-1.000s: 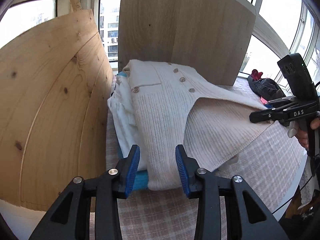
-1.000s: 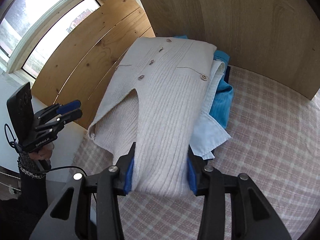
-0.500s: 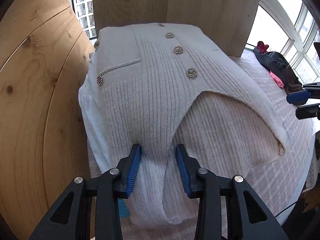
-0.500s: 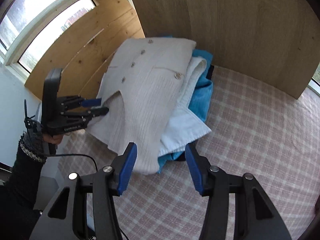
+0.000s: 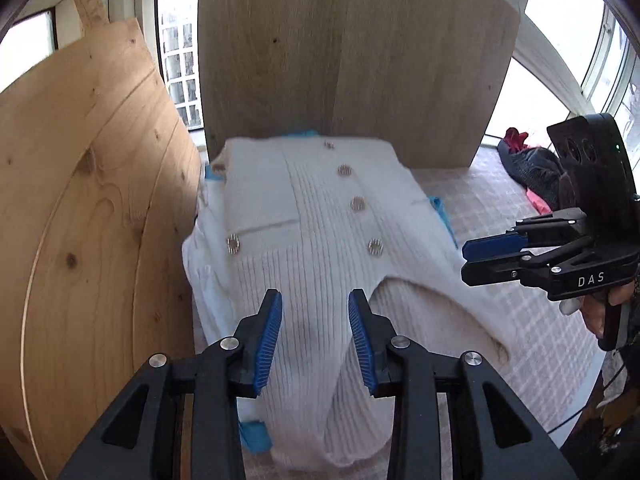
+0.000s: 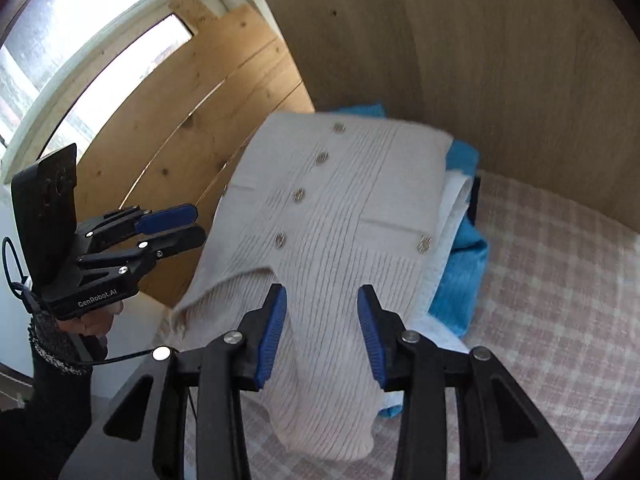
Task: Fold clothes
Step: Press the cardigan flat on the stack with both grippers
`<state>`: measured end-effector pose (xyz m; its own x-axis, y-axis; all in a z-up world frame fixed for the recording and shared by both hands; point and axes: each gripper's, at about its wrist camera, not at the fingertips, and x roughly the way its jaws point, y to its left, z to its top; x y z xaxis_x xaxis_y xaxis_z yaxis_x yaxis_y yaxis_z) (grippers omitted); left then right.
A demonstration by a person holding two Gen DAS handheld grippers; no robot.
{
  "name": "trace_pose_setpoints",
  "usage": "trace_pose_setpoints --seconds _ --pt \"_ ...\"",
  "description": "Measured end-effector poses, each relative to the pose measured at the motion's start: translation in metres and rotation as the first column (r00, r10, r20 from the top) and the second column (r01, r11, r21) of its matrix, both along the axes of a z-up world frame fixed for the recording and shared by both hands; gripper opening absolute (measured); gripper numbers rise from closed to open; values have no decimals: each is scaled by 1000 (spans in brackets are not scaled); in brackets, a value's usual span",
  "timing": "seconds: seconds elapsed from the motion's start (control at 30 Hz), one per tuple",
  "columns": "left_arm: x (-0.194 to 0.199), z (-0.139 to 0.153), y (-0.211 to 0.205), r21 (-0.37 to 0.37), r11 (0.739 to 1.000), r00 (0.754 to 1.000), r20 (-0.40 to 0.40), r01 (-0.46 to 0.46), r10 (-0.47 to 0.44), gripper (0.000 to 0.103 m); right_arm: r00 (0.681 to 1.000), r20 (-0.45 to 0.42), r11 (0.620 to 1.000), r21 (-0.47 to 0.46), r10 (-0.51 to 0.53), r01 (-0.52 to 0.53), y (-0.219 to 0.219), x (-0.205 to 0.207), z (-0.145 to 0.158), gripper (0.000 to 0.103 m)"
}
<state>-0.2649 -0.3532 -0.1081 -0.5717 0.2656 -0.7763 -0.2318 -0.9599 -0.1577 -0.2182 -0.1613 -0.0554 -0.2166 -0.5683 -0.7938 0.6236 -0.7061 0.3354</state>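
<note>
A cream ribbed cardigan (image 5: 320, 216) with metal buttons lies folded on top of a stack, over a white garment (image 6: 448, 216) and a blue garment (image 6: 464, 264). My left gripper (image 5: 316, 336) hovers open just above the cardigan's near hem, with nothing between its blue pads. From the other side, my right gripper (image 6: 322, 332) is open over the same hem, also with nothing held. Each gripper shows in the other's view: the right gripper (image 5: 466, 260) beside the stack's right edge, the left gripper (image 6: 198, 224) beside its left edge. One loose cardigan flap (image 5: 440, 312) spreads onto the cloth.
The stack sits on a pink checked tablecloth (image 6: 560, 288). A pale wooden board (image 5: 352, 60) stands behind it and a pine board (image 5: 92, 200) close on the left. A heap of dark and red clothes (image 5: 532, 168) lies far right by the windows.
My left gripper has pulled back from the cardigan, which no longer bulges between its fingers. My right gripper has come in closer over the hem. Both stay open.
</note>
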Motion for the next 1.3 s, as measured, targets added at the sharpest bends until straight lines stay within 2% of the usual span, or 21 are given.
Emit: trace_pose_setpoints --seconds 0.03,0.1,0.2,0.27,0.33,0.37,0.47,0.57,0.6,0.67,0.8,0.83,0.87,0.97,1.03,1.1,1.13,1.17,1.2,1.27,1.3 --pt "-13 4 0 2 1000 1000 -9 -11 11 32 998 -52 1000 13 -23 23 -2 -8 10 37" --pt "-41 6 -2 5 1000 1000 -10 -29 29 32 996 -78 999 25 -42 44 -13 -28 16 37" --pt "-78 -9 2 -22 1000 999 27 -22 22 32 997 -69 999 35 -25 28 -36 -49 6 36" --pt "-93 -32 5 -85 996 997 67 -19 25 33 998 -62 994 109 -13 20 -54 -57 -20 36" --pt "-100 -59 5 -111 994 996 91 -12 22 35 999 -37 984 179 3 4 -68 -62 -53 36" --pt "-101 -68 3 -107 994 995 94 -11 21 36 998 -55 982 188 7 4 -72 -62 -61 36" --pt "-93 -62 -6 -54 998 996 77 -42 46 35 998 -55 990 139 8 0 -63 -61 -45 36" --pt "-65 -37 -10 -44 997 997 29 -70 71 32 1000 -21 999 35 -17 17 -38 -52 -22 36" --pt "-51 -30 -10 -42 997 998 11 -69 69 32 1000 -27 999 40 -6 7 -31 -41 -18 36" --pt "-25 -35 -7 -37 998 998 26 -56 57 33 999 -37 999 51 14 -12 -17 -18 -11 36" --pt "25 -53 0 -27 999 997 73 -29 31 34 999 22 991 125 36 -39 -14 19 -44 37" --pt "37 -58 1 -24 999 996 85 -23 25 34 999 35 989 144 40 -44 -14 28 -53 41" --pt "45 -67 2 -32 999 994 106 -26 30 34 999 20 986 166 29 -32 -16 33 -62 47" --pt "62 -80 -2 -53 997 991 115 -56 62 34 996 -61 974 223 58 -43 -20 48 -60 49" --pt "76 -66 -7 -20 995 991 88 -100 102 33 997 -70 982 187 9 4 -8 56 -38 49" --pt "93 -46 -12 18 990 989 47 -143 142 33 990 -134 986 150 -48 68 10 72 -13 49" --pt "104 -35 -12 28 987 987 20 -158 158 35 981 -177 985 140 -76 101 18 82 -1 51" --pt "115 -25 -10 32 986 986 -4 -166 166 39 971 -218 983 129 -102 133 26 92 11 59" --pt "126 -17 -6 29 985 985 -29 -171 172 42 963 -244 981 119 -117 150 32 102 19 62" --pt "144 -5 4 10 982 979 -74 -190 190 61 950 -277 978 106 -145 180 42 122 31 69" --pt "151 -1 8 -7 978 974 -95 -208 206 66 949 -276 975 113 -155 193 45 130 32 69"
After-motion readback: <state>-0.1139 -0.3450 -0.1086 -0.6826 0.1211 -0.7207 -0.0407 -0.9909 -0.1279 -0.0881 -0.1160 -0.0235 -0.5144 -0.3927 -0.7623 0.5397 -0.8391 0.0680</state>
